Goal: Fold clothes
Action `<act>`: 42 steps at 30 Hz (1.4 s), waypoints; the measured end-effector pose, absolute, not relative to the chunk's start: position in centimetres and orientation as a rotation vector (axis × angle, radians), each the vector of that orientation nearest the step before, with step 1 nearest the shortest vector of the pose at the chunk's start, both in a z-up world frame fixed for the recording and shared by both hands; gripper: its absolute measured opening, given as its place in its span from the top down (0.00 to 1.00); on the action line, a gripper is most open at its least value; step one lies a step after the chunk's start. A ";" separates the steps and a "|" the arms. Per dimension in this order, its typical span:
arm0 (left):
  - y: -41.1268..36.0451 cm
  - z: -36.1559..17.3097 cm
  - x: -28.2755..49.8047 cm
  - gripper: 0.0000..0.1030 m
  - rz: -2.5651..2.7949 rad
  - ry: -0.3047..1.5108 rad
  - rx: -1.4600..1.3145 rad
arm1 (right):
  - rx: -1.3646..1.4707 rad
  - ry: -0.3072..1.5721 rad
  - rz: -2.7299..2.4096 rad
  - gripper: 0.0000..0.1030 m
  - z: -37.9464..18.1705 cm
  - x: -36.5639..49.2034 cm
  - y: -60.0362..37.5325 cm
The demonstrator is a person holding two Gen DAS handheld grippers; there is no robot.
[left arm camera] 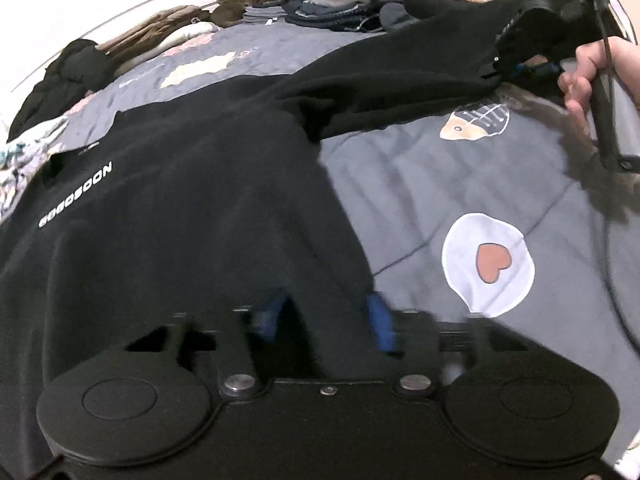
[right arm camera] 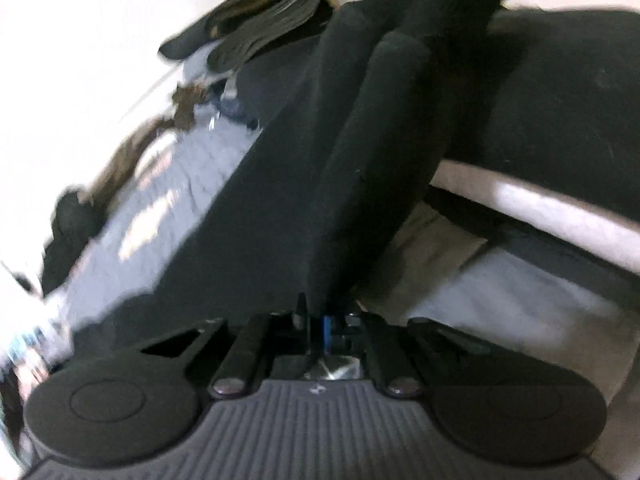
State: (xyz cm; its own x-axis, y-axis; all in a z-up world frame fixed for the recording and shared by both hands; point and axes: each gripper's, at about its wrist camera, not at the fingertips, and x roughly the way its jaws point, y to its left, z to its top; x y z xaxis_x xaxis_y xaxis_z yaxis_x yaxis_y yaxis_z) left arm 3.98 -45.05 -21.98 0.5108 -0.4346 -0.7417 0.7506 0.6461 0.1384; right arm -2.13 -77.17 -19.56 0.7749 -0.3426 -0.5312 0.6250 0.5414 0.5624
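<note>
Black sweatshirt spread mid-frame on bed, unfolded; left gripper clamped on hem, right gripper pinching sleeve, upper right. Folded stacks upper centre.

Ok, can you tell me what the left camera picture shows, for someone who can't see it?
A black sweatshirt with white lettering lies spread on a grey quilt, its near edge pinched in the left tool. At the top right, a hand holds the right tool, which lifts a sleeve off the bed. Folded clothes are stacked at the far side.
</note>
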 end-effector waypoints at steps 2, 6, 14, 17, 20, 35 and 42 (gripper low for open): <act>-43.7 -20.9 4.1 0.94 -0.757 0.755 0.427 | 0.821 0.340 -0.583 0.95 -19.0 -2.3 -77.3; -41.3 -18.8 4.2 0.95 -0.813 0.790 0.345 | 0.836 0.254 -0.564 0.95 -17.8 -2.7 -77.5; -37.8 -16.2 2.8 0.92 -0.847 0.776 0.249 | 0.703 0.431 -0.638 0.94 -18.6 -1.7 -78.2; -37.0 -15.5 2.0 0.79 -0.847 0.759 0.252 | 0.693 0.536 -0.648 0.92 -19.0 -1.5 -78.2; -36.2 -14.8 1.2 0.38 -0.846 0.741 0.255 | 0.630 0.552 -0.607 0.87 -17.3 -2.4 -76.6; -13.1 -10.5 5.9 0.37 -0.450 0.862 0.184 | 0.408 0.707 -0.027 0.61 -13.7 -7.7 -54.0; -6.8 -13.0 6.1 0.34 -0.349 0.991 0.163 | 0.300 0.858 -0.031 0.60 -15.7 -10.2 -48.0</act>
State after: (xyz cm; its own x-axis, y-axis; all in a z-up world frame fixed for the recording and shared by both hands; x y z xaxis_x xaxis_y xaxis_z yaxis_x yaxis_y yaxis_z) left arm 6.08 -6.80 -12.97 0.4979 -0.2132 -0.8406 0.3598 0.9327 -0.0234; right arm -10.18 -48.04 -15.72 0.6561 0.0930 -0.7489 0.1470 0.9576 0.2477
